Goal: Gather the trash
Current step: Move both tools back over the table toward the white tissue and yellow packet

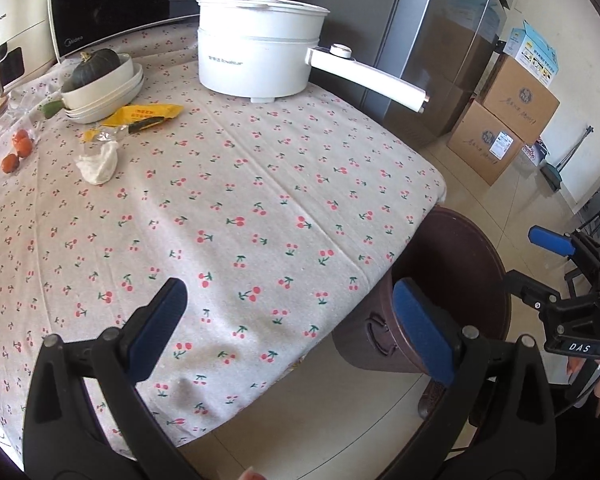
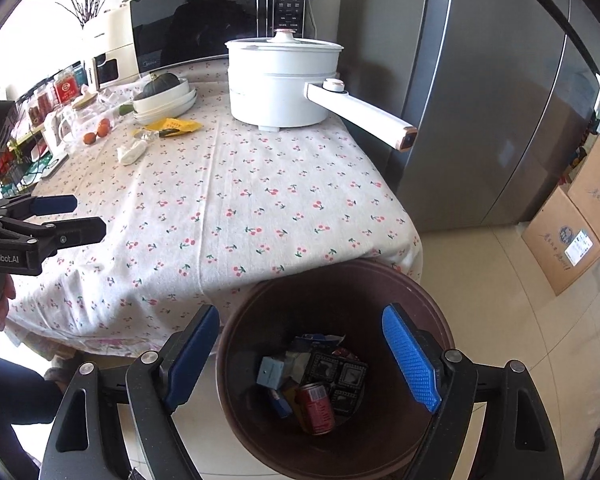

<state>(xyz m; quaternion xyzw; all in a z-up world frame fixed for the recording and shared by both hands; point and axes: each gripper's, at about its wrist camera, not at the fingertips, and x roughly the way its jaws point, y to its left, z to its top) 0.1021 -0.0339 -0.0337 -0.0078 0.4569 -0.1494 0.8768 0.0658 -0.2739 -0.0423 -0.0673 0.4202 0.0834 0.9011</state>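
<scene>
The left tool hung wide open and empty over the cherry-print tabletop. At its ten o'clock lay a crumpled white tissue and a crinkly yellow wrapper; pinching the soft tissue mid-bulge would suit best. The right tool, equally spread and empty, hovered above the round brown bin.

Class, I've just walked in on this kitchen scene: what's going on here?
A person is clearing trash with two grippers. The right hand-held gripper hangs open and empty over the brown bin, which holds a red can and cartons. The left hand-held gripper is open above the tablecloth. A crumpled tissue and yellow wrapper remain.
</scene>
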